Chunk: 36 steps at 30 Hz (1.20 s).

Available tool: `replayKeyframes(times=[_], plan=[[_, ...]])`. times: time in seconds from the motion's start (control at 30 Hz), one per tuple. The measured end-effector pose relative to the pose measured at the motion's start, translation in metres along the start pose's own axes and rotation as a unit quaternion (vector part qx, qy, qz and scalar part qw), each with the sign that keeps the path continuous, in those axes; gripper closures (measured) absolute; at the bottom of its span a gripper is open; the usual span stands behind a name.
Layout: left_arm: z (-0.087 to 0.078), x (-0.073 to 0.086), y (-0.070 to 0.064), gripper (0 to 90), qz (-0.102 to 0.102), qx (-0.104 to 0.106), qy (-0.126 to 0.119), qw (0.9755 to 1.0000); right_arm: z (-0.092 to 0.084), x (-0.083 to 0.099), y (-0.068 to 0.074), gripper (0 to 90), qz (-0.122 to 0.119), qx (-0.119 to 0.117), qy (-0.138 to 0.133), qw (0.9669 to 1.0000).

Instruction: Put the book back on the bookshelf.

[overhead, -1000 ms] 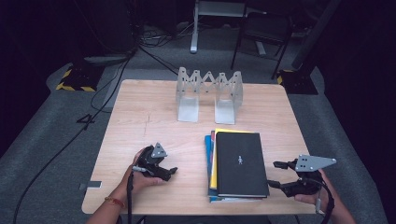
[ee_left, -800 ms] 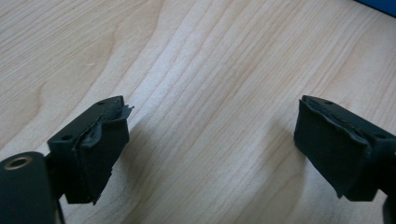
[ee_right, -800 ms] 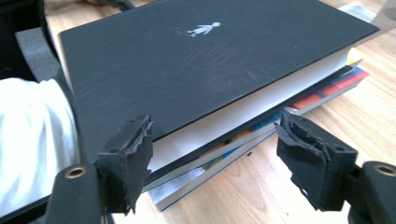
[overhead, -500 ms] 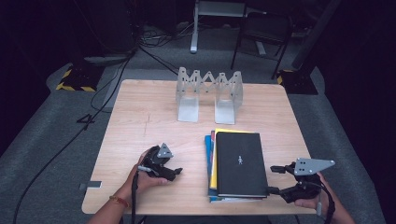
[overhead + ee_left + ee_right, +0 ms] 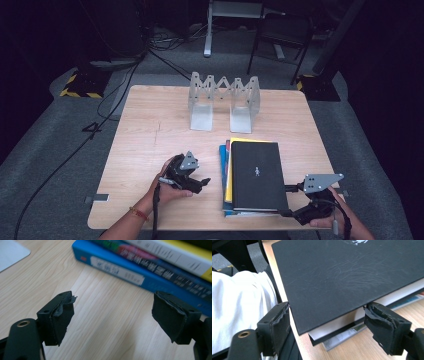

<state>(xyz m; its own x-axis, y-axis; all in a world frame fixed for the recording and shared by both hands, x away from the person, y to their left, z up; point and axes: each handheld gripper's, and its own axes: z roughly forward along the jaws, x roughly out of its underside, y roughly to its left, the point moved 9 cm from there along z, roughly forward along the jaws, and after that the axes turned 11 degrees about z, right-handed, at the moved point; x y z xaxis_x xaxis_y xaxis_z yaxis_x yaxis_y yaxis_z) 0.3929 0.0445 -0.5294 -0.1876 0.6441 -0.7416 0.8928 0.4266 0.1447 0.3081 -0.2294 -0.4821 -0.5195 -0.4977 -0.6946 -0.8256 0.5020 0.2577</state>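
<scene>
On the table point(image 5: 150, 130), near edge: black book point(image 5: 257, 175) with small white emblem tops the stack. Your right gripper point(image 5: 327, 325) straddles its corner, jaws just opened wide. Blue book's point(image 5: 140, 272) spine label unreadable; left gripper point(image 5: 113, 315) open, empty, beside it.

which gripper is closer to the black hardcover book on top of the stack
Right. The right gripper sits at the near right corner of the black hardcover book, open jaws straddling that corner. The left gripper is left of the stack, apart from it, open over bare table.
</scene>
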Motion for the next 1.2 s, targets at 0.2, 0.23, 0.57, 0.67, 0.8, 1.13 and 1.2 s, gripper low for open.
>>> replayKeyframes(times=[0.2,0.23,0.57,0.67,0.8,1.13,1.2], plan=[[0.005,-0.022,-0.003,19.2,0.017,-0.013,-0.019,0.9996,-0.002,-0.004,-0.001,20.0,0.025,-0.010,-0.023,0.9994],[0.005,-0.026,-0.003,19.2,0.018,-0.013,-0.023,0.9995,-0.002,-0.005,-0.002,19.9,0.029,-0.013,-0.026,0.9992],[0.018,-0.047,-0.010,19.5,0.036,-0.003,-0.030,0.9989,-0.004,-0.013,-0.002,18.6,0.065,-0.015,-0.038,0.9970],[0.022,-0.050,-0.011,20.2,0.039,-0.003,-0.031,0.9988,-0.004,-0.014,-0.002,20.2,0.070,-0.010,-0.038,0.9968],[0.026,-0.052,-0.007,20.7,0.035,-0.007,-0.028,0.9990,0.003,-0.021,-0.010,20.5,0.089,0.012,-0.047,0.9949],[0.031,-0.032,0.018,21.9,0.013,-0.030,-0.005,0.9994,0.022,-0.037,-0.013,20.9,0.075,0.003,-0.054,0.9957],[0.032,-0.030,0.022,21.9,0.009,-0.033,-0.004,0.9994,0.024,-0.039,-0.014,20.9,0.073,0.001,-0.054,0.9958]])
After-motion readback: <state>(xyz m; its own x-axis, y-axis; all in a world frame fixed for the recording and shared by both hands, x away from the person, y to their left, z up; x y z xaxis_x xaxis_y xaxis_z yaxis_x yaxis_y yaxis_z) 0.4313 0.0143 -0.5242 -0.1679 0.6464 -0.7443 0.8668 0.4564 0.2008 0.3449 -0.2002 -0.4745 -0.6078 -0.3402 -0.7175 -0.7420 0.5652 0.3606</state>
